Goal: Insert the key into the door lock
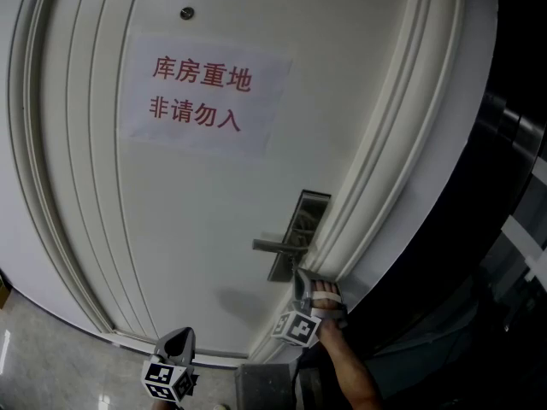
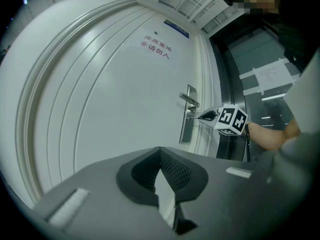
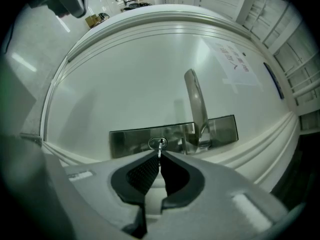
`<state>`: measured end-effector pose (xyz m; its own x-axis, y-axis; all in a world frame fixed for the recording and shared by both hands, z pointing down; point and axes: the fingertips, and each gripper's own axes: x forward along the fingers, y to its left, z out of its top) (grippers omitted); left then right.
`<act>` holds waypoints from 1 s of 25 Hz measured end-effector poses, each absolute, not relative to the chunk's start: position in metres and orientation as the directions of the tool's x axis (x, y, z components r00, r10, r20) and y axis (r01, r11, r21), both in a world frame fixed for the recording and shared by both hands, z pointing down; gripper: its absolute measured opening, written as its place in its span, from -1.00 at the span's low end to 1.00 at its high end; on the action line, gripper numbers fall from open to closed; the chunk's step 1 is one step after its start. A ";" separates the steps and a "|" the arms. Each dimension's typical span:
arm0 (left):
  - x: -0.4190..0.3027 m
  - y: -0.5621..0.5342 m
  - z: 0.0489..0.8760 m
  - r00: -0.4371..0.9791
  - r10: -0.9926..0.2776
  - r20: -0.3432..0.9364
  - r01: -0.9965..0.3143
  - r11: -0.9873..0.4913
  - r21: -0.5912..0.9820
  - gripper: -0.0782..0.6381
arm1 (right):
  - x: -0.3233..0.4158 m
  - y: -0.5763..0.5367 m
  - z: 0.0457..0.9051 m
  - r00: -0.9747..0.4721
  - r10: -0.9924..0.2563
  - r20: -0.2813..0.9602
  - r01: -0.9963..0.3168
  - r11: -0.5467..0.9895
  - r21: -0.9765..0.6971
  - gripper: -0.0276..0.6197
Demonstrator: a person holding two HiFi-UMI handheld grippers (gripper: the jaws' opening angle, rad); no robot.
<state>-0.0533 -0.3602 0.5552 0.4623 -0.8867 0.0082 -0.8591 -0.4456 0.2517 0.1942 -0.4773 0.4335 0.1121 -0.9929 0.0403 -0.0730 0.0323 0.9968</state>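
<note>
My right gripper point(image 3: 160, 156) has its fingers point(image 3: 144, 173) clenched on the key point(image 3: 160, 149) — the blade pokes out past the fingertips and its tip meets the keyhole point(image 3: 157, 143) in the steel lock plate point(image 3: 131, 139), beside the lever handle point(image 3: 196, 104) on the white door point(image 3: 125, 74); how deep it sits I cannot tell. My left gripper point(image 2: 160, 151) hangs low, well apart from the lock — fingers pressed together on nothing.
</note>
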 end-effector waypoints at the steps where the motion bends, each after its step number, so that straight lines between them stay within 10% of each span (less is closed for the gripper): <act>1: -0.054 -0.360 0.555 0.461 -0.887 0.008 -0.859 -0.445 0.253 -0.77 | 0.194 -0.477 0.434 0.113 -0.993 0.039 -0.069 0.032 0.997 -0.88; 25: -0.065 -0.362 0.554 0.458 -0.889 0.001 -0.859 -0.443 0.257 -0.77 | 0.192 -0.483 0.435 0.166 -0.986 0.037 -0.042 0.030 0.999 -0.88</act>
<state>-0.0654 -0.3616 0.5545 0.4581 -0.8889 0.0006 -0.8592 -0.4426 0.2567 0.1915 -0.4833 0.4345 0.1656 -0.9855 0.0368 -0.0415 0.0303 0.9987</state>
